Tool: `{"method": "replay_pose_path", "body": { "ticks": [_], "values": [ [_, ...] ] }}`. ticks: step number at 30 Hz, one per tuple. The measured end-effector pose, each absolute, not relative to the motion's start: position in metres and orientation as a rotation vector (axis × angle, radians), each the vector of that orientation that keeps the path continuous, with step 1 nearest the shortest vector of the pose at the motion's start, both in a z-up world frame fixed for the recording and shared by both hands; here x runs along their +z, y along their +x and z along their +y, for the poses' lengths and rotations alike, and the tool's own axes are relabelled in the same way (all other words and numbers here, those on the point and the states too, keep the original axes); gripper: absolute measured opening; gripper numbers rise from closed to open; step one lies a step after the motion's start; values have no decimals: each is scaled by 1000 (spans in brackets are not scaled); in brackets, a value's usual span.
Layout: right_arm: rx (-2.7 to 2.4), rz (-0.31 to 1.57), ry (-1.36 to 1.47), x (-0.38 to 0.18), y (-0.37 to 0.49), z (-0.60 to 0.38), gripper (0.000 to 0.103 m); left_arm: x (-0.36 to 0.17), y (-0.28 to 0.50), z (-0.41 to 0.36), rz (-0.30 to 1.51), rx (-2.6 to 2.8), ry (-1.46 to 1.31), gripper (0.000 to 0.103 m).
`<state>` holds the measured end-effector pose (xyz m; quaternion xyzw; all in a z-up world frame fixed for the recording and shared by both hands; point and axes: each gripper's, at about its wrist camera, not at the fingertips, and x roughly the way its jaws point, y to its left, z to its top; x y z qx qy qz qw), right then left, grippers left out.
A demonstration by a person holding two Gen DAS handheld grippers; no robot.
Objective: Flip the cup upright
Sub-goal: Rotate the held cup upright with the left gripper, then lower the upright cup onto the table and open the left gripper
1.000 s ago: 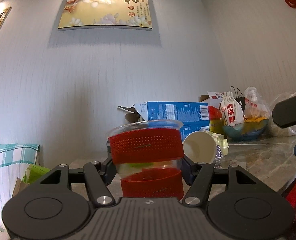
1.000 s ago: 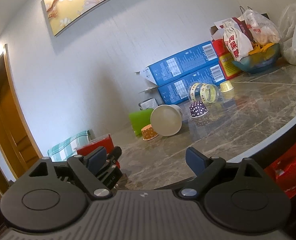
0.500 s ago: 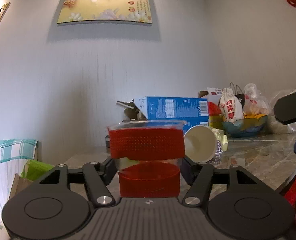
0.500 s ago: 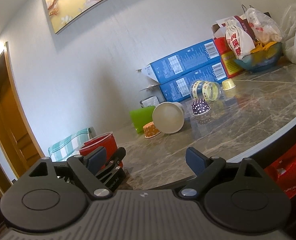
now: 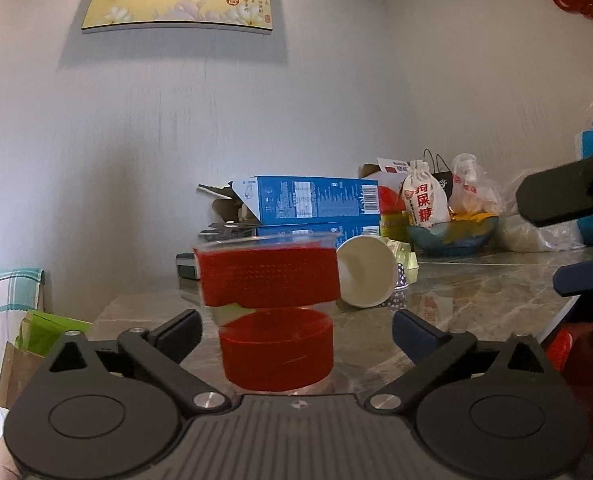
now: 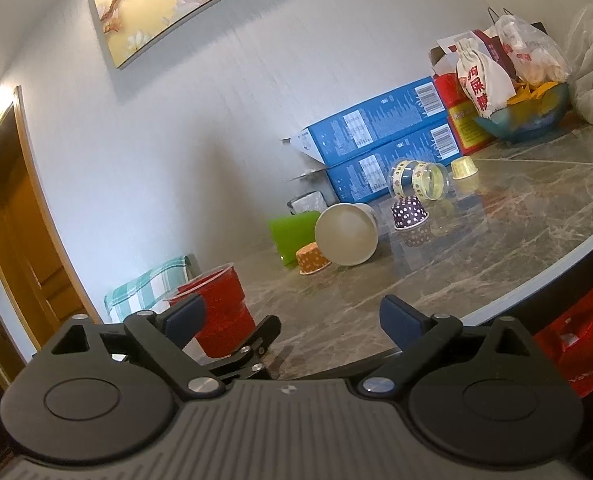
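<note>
— The red cup (image 5: 274, 312) stands mouth-up on the table (image 5: 476, 300), near its front-left edge, right between the left gripper's (image 5: 296, 332) fingers. Is it let go?

— Looks so. Those jaws are spread wide, with a gap on each side of the cup, gripping nothing. From the right-hand camera the cup (image 6: 216, 312) looks to sit flat on the table.

— So what's left?

— Backing out cleanly, I'd say. Pull the gripper straight back along its fingers, no sideways swing. The cup is light plastic and would tip at a nudge from either pad.

— And the right gripper (image 6: 292, 316)?

— Wide open too, empty, hovering off the table edge, apart from the cup. Best to leave it there.

— The white cup (image 5: 366, 272) lying on its side behind?

— Near, but not touching. A straight retreat won't trouble it.
</note>
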<state>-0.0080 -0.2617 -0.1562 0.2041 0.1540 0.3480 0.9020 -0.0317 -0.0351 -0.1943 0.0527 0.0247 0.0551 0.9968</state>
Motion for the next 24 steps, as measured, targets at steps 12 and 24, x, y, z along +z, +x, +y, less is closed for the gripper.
{"method": "replay_pose_path", "body": {
  "ticks": [12, 24],
  "values": [
    [672, 332, 357, -141, -20, -252, 102, -184, -71, -21, 241, 71, 83, 103],
    [470, 474, 152, -59, -26, -222, 102, -60, -85, 19, 481, -4, 5, 103]
  ]
}}
